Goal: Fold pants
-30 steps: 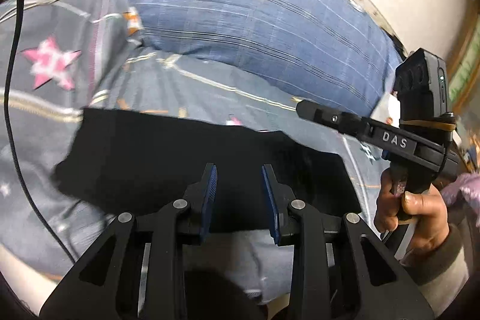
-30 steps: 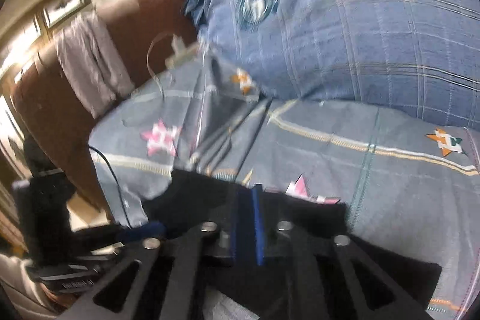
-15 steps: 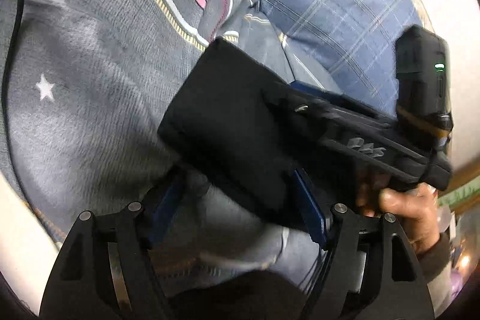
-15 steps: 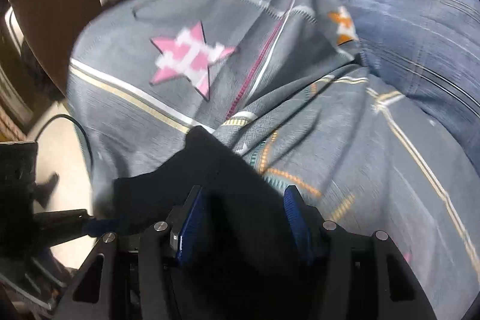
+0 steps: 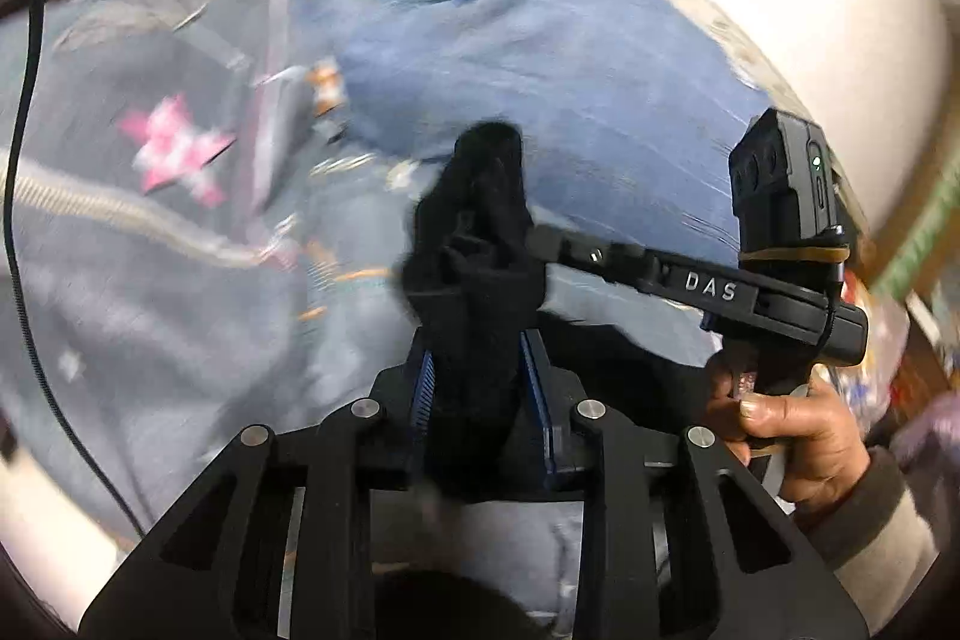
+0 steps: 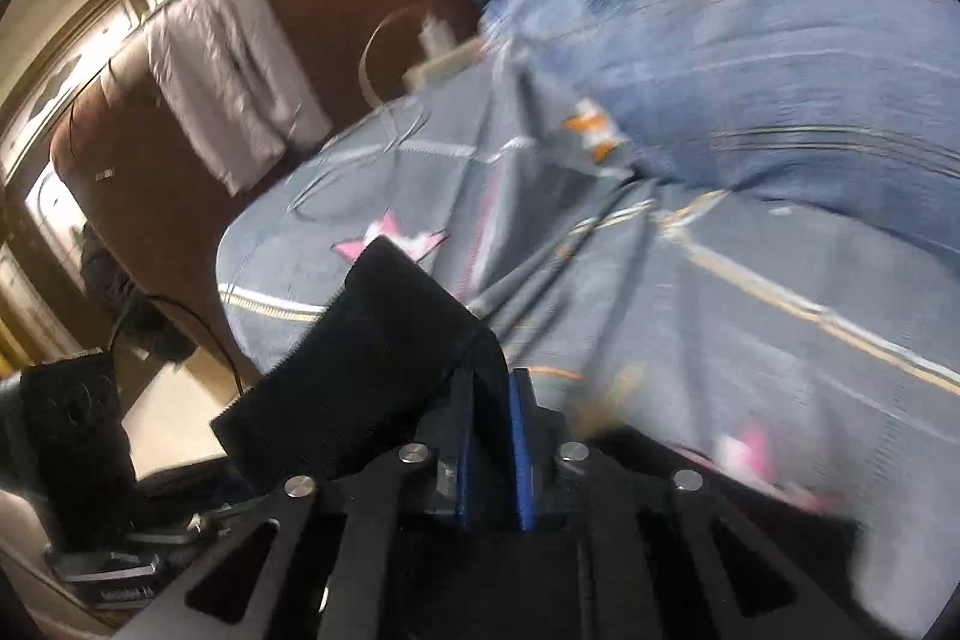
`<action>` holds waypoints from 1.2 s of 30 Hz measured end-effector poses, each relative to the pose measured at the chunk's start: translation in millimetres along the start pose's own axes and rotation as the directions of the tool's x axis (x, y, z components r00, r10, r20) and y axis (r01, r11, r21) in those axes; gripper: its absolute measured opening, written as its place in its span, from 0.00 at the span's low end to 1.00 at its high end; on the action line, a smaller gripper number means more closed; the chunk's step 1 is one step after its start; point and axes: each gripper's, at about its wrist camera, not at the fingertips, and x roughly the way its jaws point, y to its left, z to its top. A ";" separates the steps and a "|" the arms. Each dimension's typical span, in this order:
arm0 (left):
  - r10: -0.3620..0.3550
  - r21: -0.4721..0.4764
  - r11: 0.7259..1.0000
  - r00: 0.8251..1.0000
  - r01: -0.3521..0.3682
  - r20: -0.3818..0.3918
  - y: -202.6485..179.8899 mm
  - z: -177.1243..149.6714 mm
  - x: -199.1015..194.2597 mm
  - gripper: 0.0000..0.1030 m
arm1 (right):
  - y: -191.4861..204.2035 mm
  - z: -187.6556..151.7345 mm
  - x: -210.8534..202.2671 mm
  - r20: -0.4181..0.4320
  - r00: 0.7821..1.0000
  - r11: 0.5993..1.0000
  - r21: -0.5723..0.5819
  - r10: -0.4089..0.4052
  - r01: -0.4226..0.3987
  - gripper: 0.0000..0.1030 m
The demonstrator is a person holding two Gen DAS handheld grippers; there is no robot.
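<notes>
Clearly both sets of fingers have just closed on the black pants [image 5: 480, 244], left gripper [image 5: 480, 388] and right gripper [image 6: 492, 436] each pinching a bunched wad lifted off the bed [image 6: 750, 340] (frames blurred); a thin bite could slip and spoil the fold

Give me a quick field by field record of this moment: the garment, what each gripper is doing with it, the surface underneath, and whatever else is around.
garment: black pants, bunched and lifted
left gripper: jaws have just been closing, shut on the pants
right gripper: jaws have just been closing, shut on the pants
surface: grey bedspread with pink star
behind: blue plaid pillow
left side: black cable along the bed edge
image quality: both views motion-blurred
</notes>
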 end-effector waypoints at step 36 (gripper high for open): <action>-0.296 0.135 0.934 0.928 0.331 -0.229 -72.5 1.8 6.1 0.62 | -47.3 -62.2 -139.8 0.118 0.975 0.948 0.284 -0.187 0.147 0.12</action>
